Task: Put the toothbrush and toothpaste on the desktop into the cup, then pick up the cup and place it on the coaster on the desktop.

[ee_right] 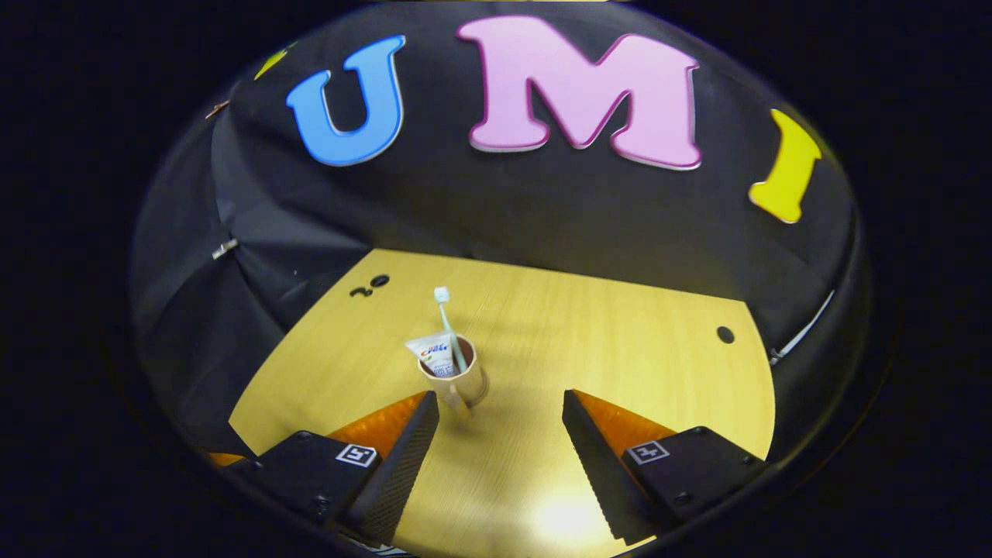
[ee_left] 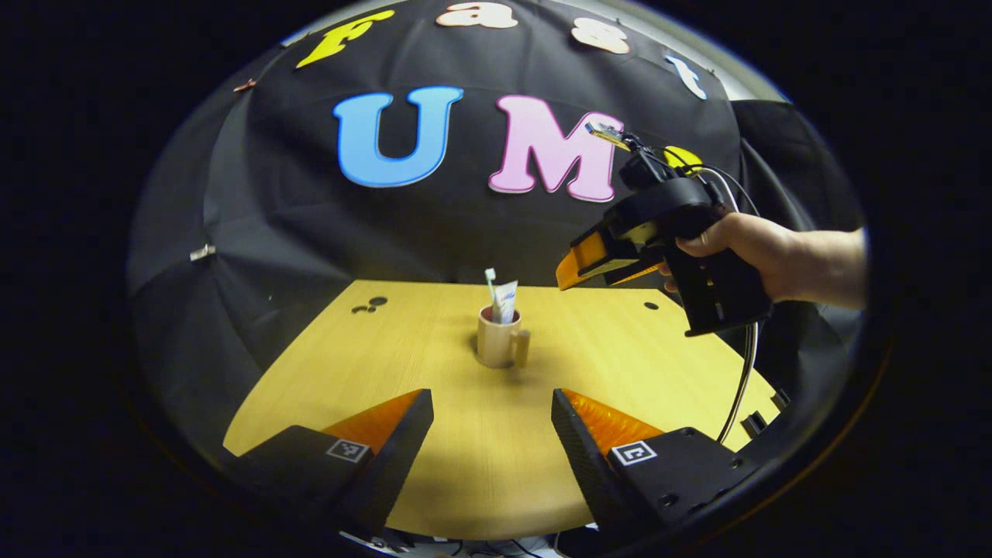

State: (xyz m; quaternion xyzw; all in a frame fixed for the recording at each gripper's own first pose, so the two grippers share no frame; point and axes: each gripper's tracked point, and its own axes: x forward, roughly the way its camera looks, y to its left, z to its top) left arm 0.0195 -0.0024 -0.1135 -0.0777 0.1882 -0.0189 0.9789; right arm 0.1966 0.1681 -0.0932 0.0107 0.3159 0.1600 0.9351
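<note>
Pale wood grain covers the desktop (ee_left: pixel 496 465), and on it stands the cup (ee_left: pixel 500 339), upright, its handle turned toward the left gripper view; the toothbrush (ee_left: pixel 490 284) and the toothpaste (ee_left: pixel 505 301) both stand in it already, brush head and tube end poking above the rim; so the first half of the task looks done.

The left gripper (ee_left: pixel 492 442) hangs low over the near edge, its jaws spread wide with nothing between them, the cup ahead of the gap and well apart from both fingers; in the same view the right gripper (ee_left: pixel 597 263) is held up by a hand (ee_left: pixel 736 244) above the desktop, to the right of the cup and clear of it, pointing down toward it.

In the right gripper view its own jaws stand wide apart too, holding nothing; the cup (ee_right: pixel 457 380) sits just beyond the left finger, not touching as far as I can tell, with the toothbrush (ee_right: pixel 448 325) leaning back and the toothpaste (ee_right: pixel 435 355) on the cup's left side.

What is left, by my reading: take hold of the cup, lift it, set it on the coaster; I cannot make out a coaster anywhere on the wood, only a few small dark marks near the far edges, so where the cup must go is unclear.
</note>
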